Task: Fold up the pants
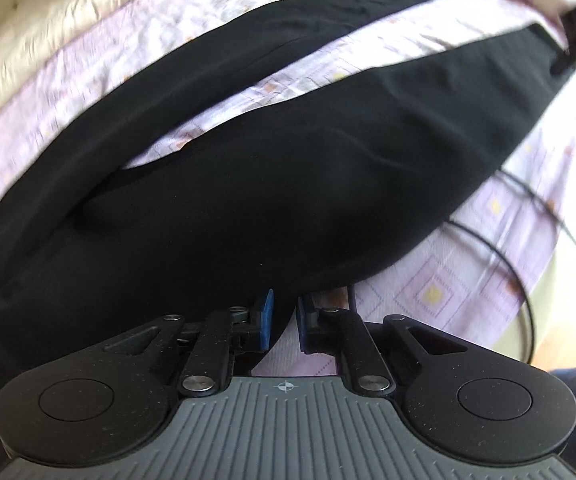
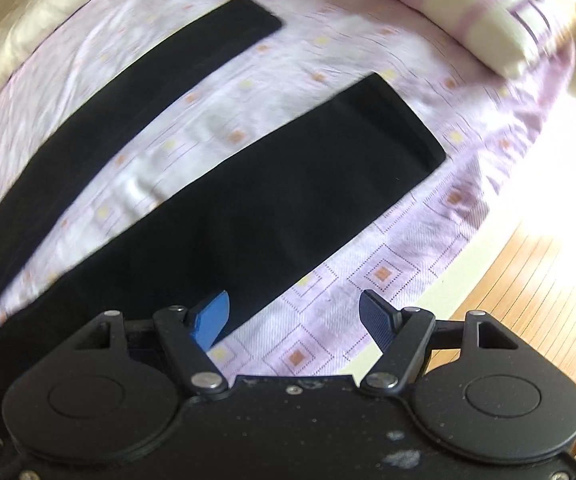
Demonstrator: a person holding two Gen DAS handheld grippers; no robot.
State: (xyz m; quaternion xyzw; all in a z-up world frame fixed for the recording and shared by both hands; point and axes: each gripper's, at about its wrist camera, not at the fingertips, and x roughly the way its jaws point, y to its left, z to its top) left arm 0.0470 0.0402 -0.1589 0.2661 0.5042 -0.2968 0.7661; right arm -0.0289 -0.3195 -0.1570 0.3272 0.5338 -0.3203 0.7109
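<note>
Item: 1 pair of black pants [image 2: 247,208], spread flat on a bed sheet [image 2: 388,272], 2 legs lying apart. Soft, light, limp cloth (likely to sag and slide when lifted); best pinched at hem or waistband edge. Left hand-held gripper [image 1: 284,320]: fingers nearly together, pinching the pants' edge. Right hand-held gripper [image 2: 294,312]: spread wide, holding nothing, beside the nearer leg.

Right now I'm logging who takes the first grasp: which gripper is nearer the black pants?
Left. The left gripper has the edge of the black pants between its nearly closed fingers. The right gripper is open beside the near leg, mostly over the bedsheet.
</note>
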